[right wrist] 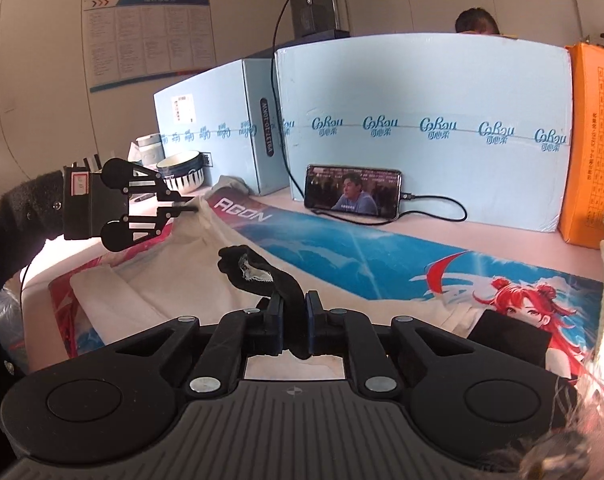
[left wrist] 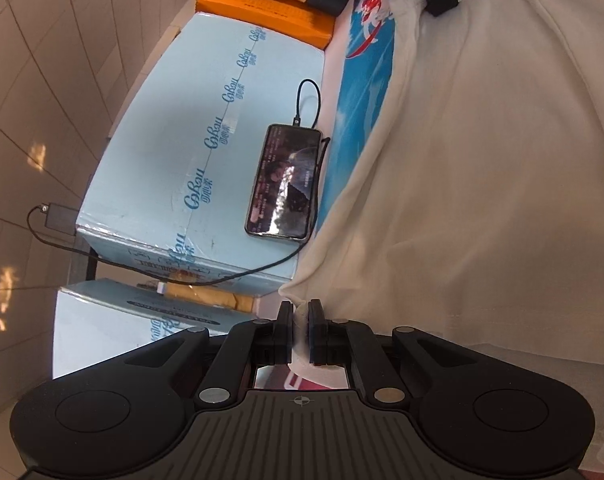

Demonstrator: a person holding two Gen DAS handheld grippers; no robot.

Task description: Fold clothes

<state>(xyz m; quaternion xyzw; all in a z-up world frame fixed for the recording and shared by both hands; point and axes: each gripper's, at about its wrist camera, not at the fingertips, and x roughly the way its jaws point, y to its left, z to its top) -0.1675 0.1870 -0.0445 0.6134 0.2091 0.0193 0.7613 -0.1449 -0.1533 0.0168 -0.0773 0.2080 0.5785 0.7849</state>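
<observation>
While my left tongs [left wrist: 301, 312] clamp a hem corner of the soft cream cotton shirt [left wrist: 482, 184] spread over the printed tabletop mat [right wrist: 342, 248], my right tongs [right wrist: 294, 312] pinch its black collar trim [right wrist: 262, 276]; limp, light fabric, best held at edges.

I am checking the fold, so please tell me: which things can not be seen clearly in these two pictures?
- White garment: left wrist view, right frame edge cuts it; full outline unknown.
- Black trim in the right gripper: right wrist view, the fingers hide its pinched part.
- Left gripper: its pads cover the gripped cloth corner.
- Wall poster: text too small.
</observation>
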